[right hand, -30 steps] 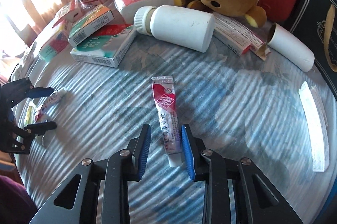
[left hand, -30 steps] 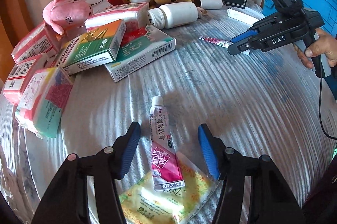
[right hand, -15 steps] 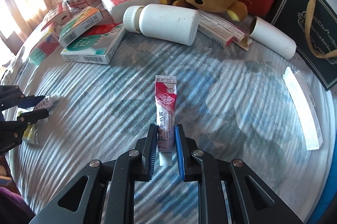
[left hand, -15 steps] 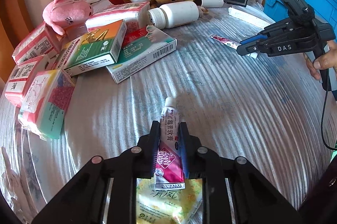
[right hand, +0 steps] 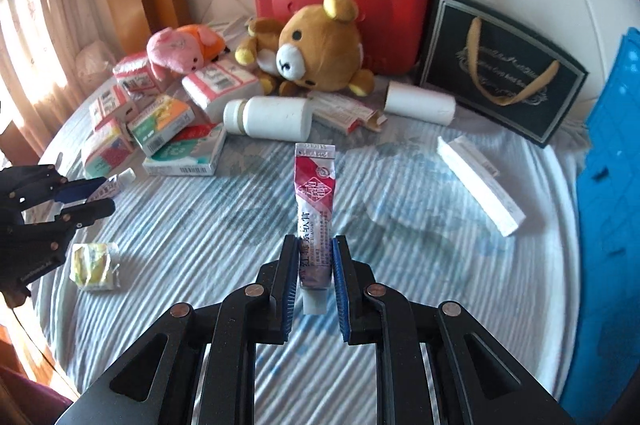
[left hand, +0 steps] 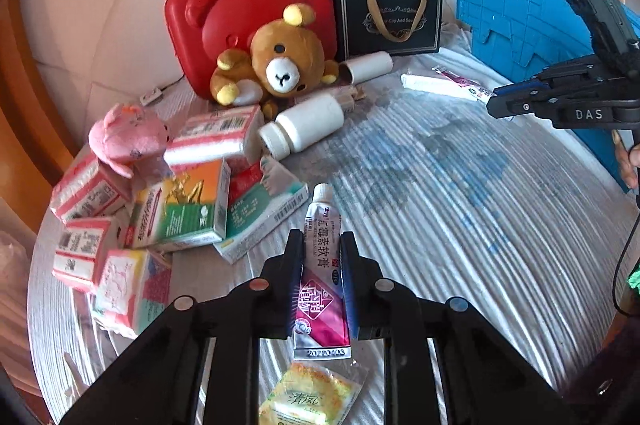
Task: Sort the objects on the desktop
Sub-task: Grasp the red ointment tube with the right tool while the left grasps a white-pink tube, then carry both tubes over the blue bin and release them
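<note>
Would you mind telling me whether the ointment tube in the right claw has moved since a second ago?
Yes. The tube, clamped in the right claw, has lifted off the striped cloth, its crimped end now near the white bottle.

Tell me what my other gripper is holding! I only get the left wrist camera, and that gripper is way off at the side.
Observer: The right gripper is shut on a second ointment tube, with the jaws pinching near its cap and the crimped end pointing away.
Operator: Is anything hiding by the pink toy?
Observer: An orange plush lies right against the pink plush.
Operator: What's past the boxes on that side?
Observer: A sunlit curtain hangs there.
</note>
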Demonstrator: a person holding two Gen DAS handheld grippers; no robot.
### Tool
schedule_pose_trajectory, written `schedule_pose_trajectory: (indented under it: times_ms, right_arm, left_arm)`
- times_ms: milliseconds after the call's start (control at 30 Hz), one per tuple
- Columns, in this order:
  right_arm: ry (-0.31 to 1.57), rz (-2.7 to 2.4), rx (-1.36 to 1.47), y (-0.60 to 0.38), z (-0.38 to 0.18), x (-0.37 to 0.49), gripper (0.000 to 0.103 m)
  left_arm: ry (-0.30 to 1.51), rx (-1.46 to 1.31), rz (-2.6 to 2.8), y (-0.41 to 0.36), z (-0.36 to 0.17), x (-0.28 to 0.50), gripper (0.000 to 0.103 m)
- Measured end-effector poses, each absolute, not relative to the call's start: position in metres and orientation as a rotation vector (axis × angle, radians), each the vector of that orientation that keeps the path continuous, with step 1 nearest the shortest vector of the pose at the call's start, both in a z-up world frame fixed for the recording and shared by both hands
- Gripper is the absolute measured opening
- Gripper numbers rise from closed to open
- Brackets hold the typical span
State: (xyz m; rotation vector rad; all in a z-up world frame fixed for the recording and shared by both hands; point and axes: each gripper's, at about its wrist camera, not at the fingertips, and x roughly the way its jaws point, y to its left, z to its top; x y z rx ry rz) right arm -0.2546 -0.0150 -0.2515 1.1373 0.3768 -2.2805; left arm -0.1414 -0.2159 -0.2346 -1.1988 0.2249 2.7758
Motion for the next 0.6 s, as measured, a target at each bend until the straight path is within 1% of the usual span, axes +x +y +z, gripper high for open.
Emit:
schedule_pose_trajectory:
  times_ms: [300, 600]
  right_arm:
    - [0.297, -2.585, 0.903, 0.040, -0.149, -0.180, 0.017]
    - [0.170, -2.913, 0.631, 0.124, -0.055, -0.110, 0.017]
  left_arm:
    - [0.392, -0.829, 2.740, -0.156, -0.136, -0.153, 0.018]
    - [0.459, -0.496, 2.585, -0.035, -0.049, -0.164, 0.018]
